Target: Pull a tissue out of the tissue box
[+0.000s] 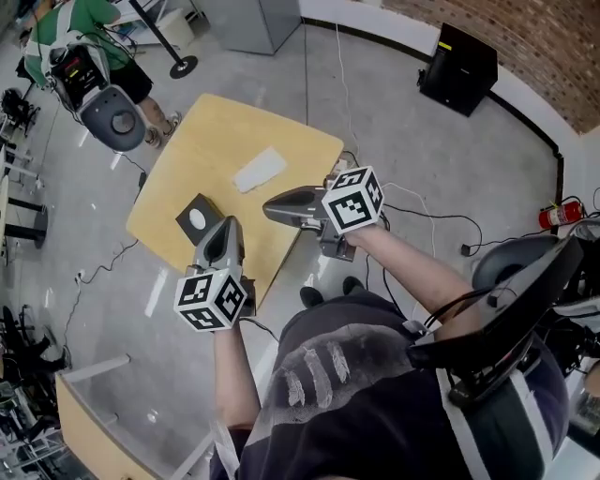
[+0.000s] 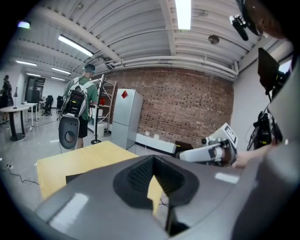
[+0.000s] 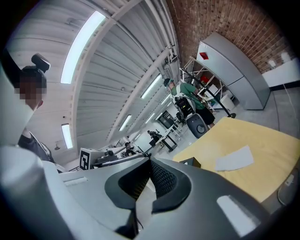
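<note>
A small black tissue box (image 1: 199,218) with a white oval opening sits near the front edge of a light wooden table (image 1: 206,141). A flat white tissue (image 1: 260,170) lies further back on the table, apart from the box. My left gripper (image 1: 221,228) hovers just in front of the box, jaws shut and empty. My right gripper (image 1: 270,207) is held level over the table's front right edge, to the right of the box, also shut with nothing in it. In the right gripper view, the box (image 3: 192,162) and tissue (image 3: 234,158) lie beyond the closed jaws.
A person in a green top (image 1: 80,37) stands past the table's far left corner beside a grey round device (image 1: 112,118). A black case (image 1: 457,67), a fire extinguisher (image 1: 560,216) and cables (image 1: 427,217) are on the floor at right. A grey cabinet (image 1: 251,21) stands behind.
</note>
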Tool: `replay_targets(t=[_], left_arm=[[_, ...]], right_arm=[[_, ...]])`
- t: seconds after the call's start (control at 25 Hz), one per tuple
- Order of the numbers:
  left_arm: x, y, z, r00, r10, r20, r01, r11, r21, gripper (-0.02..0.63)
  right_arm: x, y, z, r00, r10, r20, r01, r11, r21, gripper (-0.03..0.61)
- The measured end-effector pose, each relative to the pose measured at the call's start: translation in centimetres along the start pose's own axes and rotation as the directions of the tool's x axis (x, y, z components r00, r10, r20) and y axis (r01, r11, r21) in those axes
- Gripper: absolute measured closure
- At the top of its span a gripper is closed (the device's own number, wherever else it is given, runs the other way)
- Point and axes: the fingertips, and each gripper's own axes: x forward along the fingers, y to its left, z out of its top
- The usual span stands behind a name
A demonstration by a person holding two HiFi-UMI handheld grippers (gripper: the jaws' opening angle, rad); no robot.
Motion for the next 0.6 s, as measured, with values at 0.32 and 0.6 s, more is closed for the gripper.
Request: replay_targets(t=[0.32, 0.6], left_arm=[[-2.2, -4.8, -4.9, 0.993, 0.054, -0.104, -0.054, 0.999, 0.002, 0.611], [-7.6, -2.9, -5.0, 0.99, 0.128, -0.059, -0.13, 0.991, -0.023, 0.612]], right_arm=[[-2.0, 0.2, -4.2, 0.997, 0.057, -0.056, -0.055, 0.998, 0.041, 0.58], [1.3, 3.9, -6.7, 0.99, 0.086, -0.116, -0.087, 0.996, 0.0, 0.58]])
